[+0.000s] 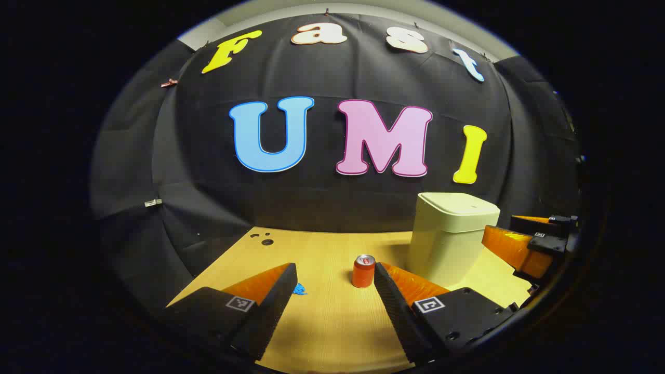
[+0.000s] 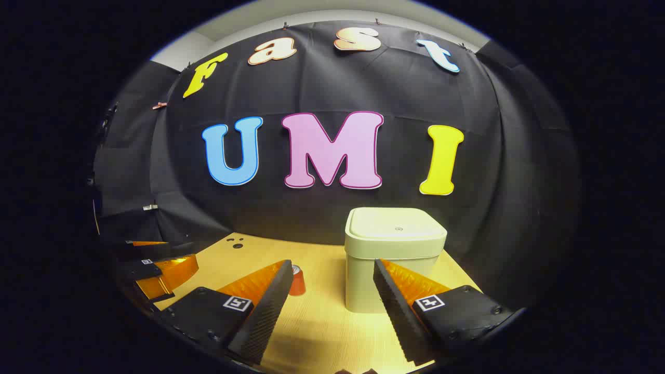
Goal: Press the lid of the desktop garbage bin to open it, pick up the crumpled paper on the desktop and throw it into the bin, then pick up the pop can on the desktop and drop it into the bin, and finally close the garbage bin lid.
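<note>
Bin lid unpressed, can and blue paper on desk, both grippers agape, empty; nothing started.

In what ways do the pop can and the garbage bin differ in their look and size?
The pop can is small, round and red-orange with a silver top; the garbage bin is much larger, boxy and pale cream. The can shows a metal top, the bin a flat closed lid. Both stand upright on the wooden desktop.

Nothing legible stands on the pop can or the garbage bin. Each gripper's fingers carry small square black-and-white marker tags, whose patterns are not readable text.
</note>
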A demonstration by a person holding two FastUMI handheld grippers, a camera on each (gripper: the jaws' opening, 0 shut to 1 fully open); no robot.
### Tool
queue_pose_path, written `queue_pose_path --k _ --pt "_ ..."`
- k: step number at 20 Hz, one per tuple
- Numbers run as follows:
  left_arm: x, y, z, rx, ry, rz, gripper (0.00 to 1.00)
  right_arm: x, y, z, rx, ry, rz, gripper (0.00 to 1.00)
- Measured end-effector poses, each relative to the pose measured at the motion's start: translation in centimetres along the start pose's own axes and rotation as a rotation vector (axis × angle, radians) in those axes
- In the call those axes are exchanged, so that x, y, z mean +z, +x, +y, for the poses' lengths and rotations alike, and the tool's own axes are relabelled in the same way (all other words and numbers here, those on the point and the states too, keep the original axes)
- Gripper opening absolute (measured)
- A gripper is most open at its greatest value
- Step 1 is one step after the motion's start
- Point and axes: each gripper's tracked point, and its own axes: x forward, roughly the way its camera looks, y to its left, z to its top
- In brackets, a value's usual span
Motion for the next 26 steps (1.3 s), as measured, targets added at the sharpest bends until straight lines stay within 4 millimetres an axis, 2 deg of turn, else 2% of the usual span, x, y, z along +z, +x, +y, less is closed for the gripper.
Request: queue_pose_path --k 10,12,15,26 --pt "-1.2 1.5 -2.5 -0.053 0.008 0.027 0.96 -1.4 0.2 -3.1 -0.053 0.013 0.039 0.98" --pt "-2.3 1.8 -2.9 -0.076 -0.012 0.063 0.95 -1.7 0.3 -3.5 -0.065 0.024 0.048 0.98" --pt "-3.6 2.0 -2.3 -0.064 -0.032 0.104 0.96 -2.1 0.4 -3.8 -0.074 0.035 0.057 0.98" --pt "-3.2 2.4 -2.0 -0.062 -0.004 0.082 0.96 -2.9 1.1 -3.4 -0.065 0.022 0.089 0.98"
